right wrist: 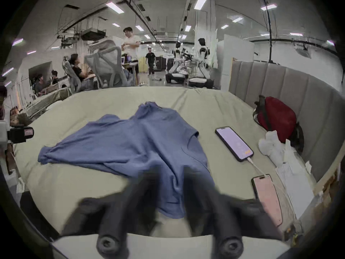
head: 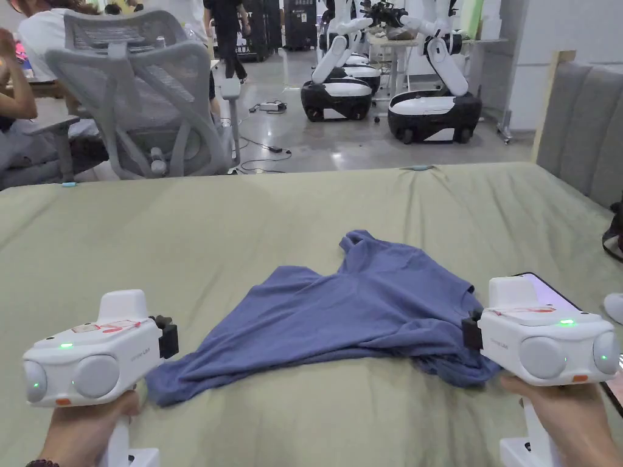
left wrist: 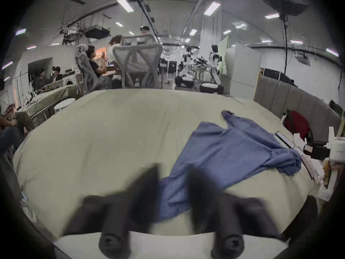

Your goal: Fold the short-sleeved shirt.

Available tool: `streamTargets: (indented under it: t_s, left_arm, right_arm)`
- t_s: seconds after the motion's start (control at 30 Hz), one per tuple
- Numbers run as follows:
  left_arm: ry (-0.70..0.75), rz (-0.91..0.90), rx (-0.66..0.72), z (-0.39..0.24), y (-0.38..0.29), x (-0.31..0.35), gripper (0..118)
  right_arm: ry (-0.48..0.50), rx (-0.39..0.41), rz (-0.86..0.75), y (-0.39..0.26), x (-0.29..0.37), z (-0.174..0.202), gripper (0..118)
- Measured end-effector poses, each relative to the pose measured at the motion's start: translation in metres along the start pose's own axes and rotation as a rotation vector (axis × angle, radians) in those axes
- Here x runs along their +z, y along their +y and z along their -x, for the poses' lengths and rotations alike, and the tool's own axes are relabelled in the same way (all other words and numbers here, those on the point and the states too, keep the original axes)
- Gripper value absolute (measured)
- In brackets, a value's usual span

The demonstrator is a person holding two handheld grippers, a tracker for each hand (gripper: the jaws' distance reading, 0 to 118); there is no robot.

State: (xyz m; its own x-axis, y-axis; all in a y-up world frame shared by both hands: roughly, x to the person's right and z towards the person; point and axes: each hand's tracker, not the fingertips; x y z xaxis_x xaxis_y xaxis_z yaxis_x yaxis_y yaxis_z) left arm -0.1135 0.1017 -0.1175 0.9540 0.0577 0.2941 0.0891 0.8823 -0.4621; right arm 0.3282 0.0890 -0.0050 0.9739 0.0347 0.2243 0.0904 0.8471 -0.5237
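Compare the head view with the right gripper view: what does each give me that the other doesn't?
Head view: the white bodies of the left gripper and right gripper, flanking the blue shirt at its near edge. Right gripper view: its own jaws standing apart over the shirt's near hem, a second phone on a cable, and a clear look at the red bag by the padded panel. Both: the crumpled, unfolded shirt on the green sheet, the lit phone to its right, the office chair and robots beyond.
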Motion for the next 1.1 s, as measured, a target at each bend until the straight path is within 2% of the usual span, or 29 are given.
streamTargets:
  t_s: [0.03,0.2,0.23,0.27,0.3,0.33,0.37,0.4,0.47,0.57,0.6,0.63,0.67,0.7,0.73,0.83,0.97,1.1]
  left_arm:
    - [0.018,-0.014,0.008,0.002,0.001,0.000,0]
    - [0.055,0.042,-0.016,0.004,-0.003,-0.017,0]
    - [0.077,0.069,-0.030,0.005,-0.006,-0.023,8]
    - [0.088,0.105,-0.026,0.007,-0.011,-0.033,37]
    - [0.093,0.146,-0.023,0.011,-0.015,-0.042,72]
    - [0.106,0.184,-0.004,0.014,-0.019,-0.051,100]
    - [0.124,0.228,0.014,0.018,-0.024,-0.063,118]
    - [0.131,0.226,0.037,0.022,-0.028,-0.070,116]
    - [0.136,0.223,0.026,0.024,-0.033,-0.078,99]
    - [0.191,0.273,-0.006,0.024,-0.040,-0.090,90]
    - [0.184,0.272,-0.003,0.025,-0.043,-0.092,79]
    - [0.171,0.270,0.006,0.021,-0.044,-0.086,59]
    - [0.133,0.269,0.039,0.021,-0.046,-0.084,30]
    - [0.104,0.268,0.063,0.019,-0.048,-0.082,12]
    - [0.106,0.254,0.042,0.017,-0.048,-0.079,2]
    - [0.077,0.237,-0.047,0.012,-0.043,-0.072,2]
    - [0.046,0.158,0.005,0.016,-0.027,-0.058,2]
    - [0.051,0.124,-0.046,0.013,-0.007,-0.061,2]
  right_arm:
    - [0.000,0.004,-0.004,0.000,0.001,0.002,1]
    - [0.039,0.020,0.000,0.003,0.001,0.011,0]
    - [0.042,0.020,0.000,0.004,0.001,0.012,0]
    - [0.047,0.022,0.002,0.003,0.001,0.013,0]
    - [0.053,0.024,0.004,0.003,0.000,0.014,0]
    - [0.058,0.025,0.006,0.003,0.000,0.014,0]
    - [0.065,0.026,0.008,0.003,0.000,0.015,0]
    - [0.071,0.029,0.009,0.003,0.000,0.016,0]
    - [0.074,0.038,0.012,0.002,-0.001,0.017,0]
    - [0.075,0.045,0.018,0.003,-0.003,0.018,0]
    - [0.075,0.044,0.020,0.003,-0.003,0.017,0]
    - [0.075,0.044,0.021,0.002,-0.004,0.017,0]
    - [0.074,0.045,0.023,0.002,-0.004,0.017,0]
    - [0.073,0.048,0.025,0.002,-0.005,0.018,0]
    - [0.074,0.048,0.028,0.001,-0.006,0.018,0]
    - [0.080,0.043,0.034,0.001,-0.009,0.017,0]
    - [0.079,0.044,0.032,0.005,-0.014,0.016,0]
    - [0.075,0.052,0.030,0.020,-0.025,0.013,0]
